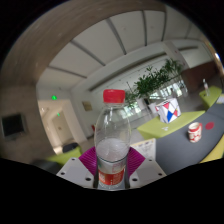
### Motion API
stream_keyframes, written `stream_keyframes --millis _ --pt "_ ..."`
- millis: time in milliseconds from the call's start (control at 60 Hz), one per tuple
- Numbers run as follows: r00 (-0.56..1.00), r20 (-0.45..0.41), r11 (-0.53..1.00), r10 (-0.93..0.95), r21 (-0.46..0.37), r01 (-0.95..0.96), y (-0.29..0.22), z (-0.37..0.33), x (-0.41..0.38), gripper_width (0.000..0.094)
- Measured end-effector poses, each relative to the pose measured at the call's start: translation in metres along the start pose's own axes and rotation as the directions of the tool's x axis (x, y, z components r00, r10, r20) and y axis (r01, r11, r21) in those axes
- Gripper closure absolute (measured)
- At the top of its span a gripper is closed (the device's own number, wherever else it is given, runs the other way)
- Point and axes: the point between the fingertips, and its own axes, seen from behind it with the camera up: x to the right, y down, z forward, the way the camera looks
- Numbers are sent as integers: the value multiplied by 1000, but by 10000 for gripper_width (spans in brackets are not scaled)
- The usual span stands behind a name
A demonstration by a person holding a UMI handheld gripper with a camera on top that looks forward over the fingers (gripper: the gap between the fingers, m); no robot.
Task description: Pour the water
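A clear plastic water bottle (112, 140) with a red cap (114, 97) and a red label stands upright between my fingers. My gripper (112, 168) is shut on the bottle, with the magenta pads (89, 158) pressing on both its sides near the label. The bottle is held raised and the view tilts up toward the ceiling. No cup shows near the fingers.
A yellow-green table edge (165, 128) lies beyond on the right with a white, red and blue box (168, 112) and a small red and white can (195, 131). A leafy plant (155, 82) stands behind it. Ceiling panels and beams fill the upper view.
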Motion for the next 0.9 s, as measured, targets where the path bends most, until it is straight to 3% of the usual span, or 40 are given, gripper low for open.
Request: stream_keyframes --millis 150,300,450,617,733,900 --pt "916 182 931 358 14 -366 -82 50 12 588" --pt "613 310 661 727 -72 -747 -128 104 87 589" --pt "334 295 373 895 -86 -924 -125 145 184 589" --pt "92 255 113 963 -68 -991 -92 169 275 591" --pt "0 258 11 966 -39 -999 -80 155 309 590" --pt "-5 245 9 970 -54 -999 -69 162 319 589"
